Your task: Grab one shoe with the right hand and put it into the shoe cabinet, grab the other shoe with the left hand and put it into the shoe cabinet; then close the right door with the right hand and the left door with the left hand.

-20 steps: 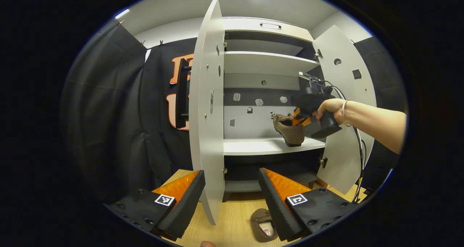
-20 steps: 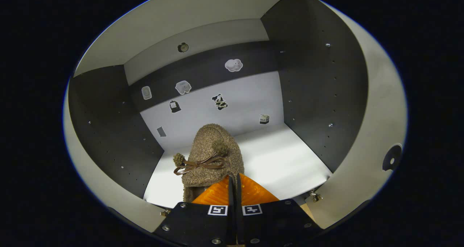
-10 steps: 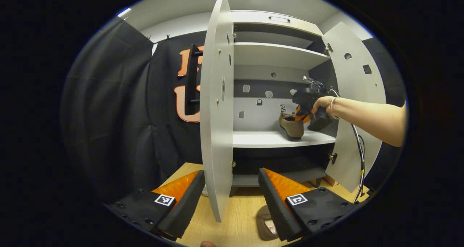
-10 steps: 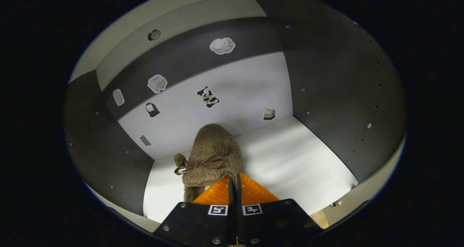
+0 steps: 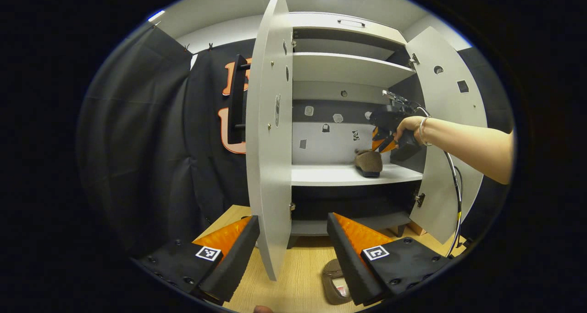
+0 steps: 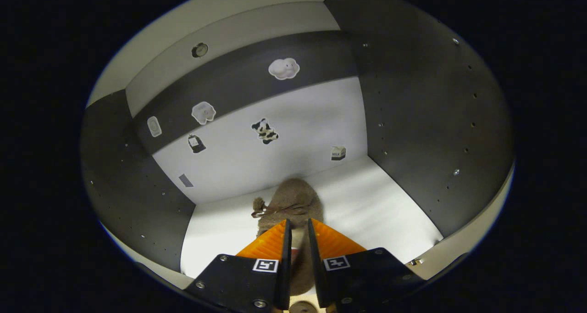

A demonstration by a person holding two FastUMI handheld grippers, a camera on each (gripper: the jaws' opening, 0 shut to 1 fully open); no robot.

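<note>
Left door (image 5: 270, 134) edge-on btwn left gripper (image 5: 293, 244) & cabinet shelf (image 5: 330, 174).

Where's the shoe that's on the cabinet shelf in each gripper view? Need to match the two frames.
Left gripper view: the brown shoe sits right of centre on the white shelf, just under the right gripper.
Right gripper view: the same shoe is low and central, just ahead of the parted fingers.
Shared landmark: the cow sticker on the cabinet's back panel.
</note>
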